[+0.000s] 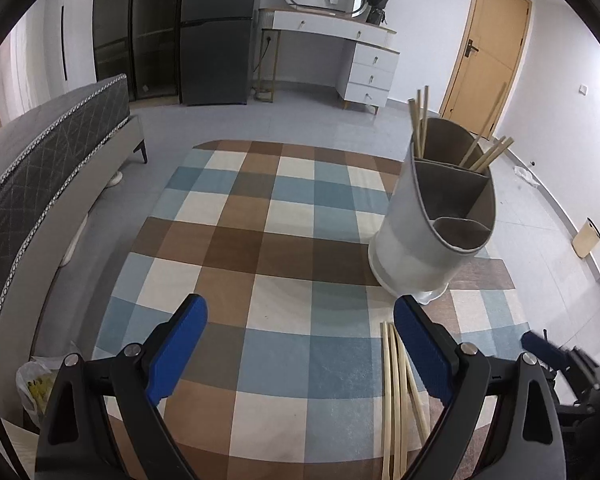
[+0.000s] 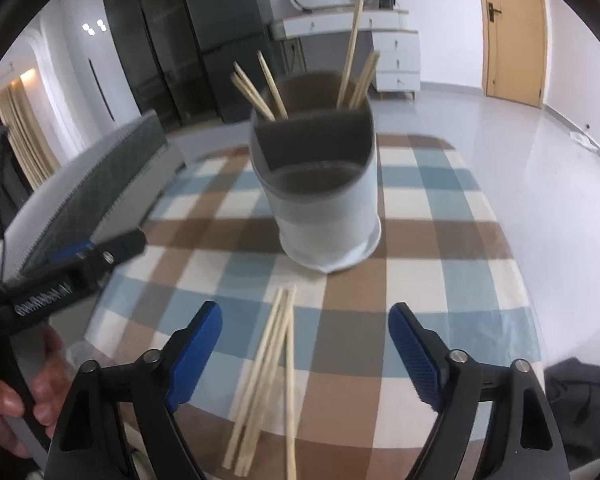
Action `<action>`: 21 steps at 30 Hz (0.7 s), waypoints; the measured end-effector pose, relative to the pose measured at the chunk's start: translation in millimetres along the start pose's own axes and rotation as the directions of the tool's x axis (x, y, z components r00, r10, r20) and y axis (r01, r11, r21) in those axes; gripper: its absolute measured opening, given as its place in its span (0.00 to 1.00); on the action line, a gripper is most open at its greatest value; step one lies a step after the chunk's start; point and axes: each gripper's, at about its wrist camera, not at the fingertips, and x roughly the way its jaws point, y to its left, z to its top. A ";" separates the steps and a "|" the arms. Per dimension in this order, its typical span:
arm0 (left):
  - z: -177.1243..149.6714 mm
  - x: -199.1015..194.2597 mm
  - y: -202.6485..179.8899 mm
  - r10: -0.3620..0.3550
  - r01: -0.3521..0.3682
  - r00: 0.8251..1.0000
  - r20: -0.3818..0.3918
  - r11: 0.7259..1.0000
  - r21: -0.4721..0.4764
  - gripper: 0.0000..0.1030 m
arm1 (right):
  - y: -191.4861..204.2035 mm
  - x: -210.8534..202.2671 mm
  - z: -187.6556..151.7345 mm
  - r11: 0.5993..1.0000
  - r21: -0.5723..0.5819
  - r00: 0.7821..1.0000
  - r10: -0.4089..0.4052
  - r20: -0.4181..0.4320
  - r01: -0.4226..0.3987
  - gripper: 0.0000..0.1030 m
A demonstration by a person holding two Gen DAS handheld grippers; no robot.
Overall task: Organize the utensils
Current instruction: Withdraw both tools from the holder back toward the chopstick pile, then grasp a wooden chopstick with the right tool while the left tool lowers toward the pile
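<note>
A grey utensil holder (image 2: 326,204) with inner compartments stands on the checked tablecloth (image 2: 420,248). Several wooden chopsticks (image 2: 350,60) stand in its rear compartments; its front compartment looks empty. The holder also shows in the left wrist view (image 1: 428,232), at the right. Several loose chopsticks (image 2: 270,376) lie on the cloth in front of the holder, between my right gripper's fingers. My right gripper (image 2: 306,328) is open and empty above them. My left gripper (image 1: 300,320) is open and empty over bare cloth, with the loose chopsticks (image 1: 398,392) beside its right finger.
The table's left edge borders a grey padded bed (image 1: 40,168). A plastic bag (image 1: 34,384) sits low at the left. A white dresser (image 1: 340,56), dark wardrobe (image 1: 172,32) and wooden door (image 1: 488,52) stand beyond. My left gripper (image 2: 80,264) shows at the right view's left edge.
</note>
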 end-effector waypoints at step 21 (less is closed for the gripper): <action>20.0 39.4 48.8 -0.008 -0.025 0.990 -0.143 0.975 -0.222 0.89 | 20.4 86.1 -10.3 0.986 -0.166 0.963 -0.068 -0.260 0.024 0.37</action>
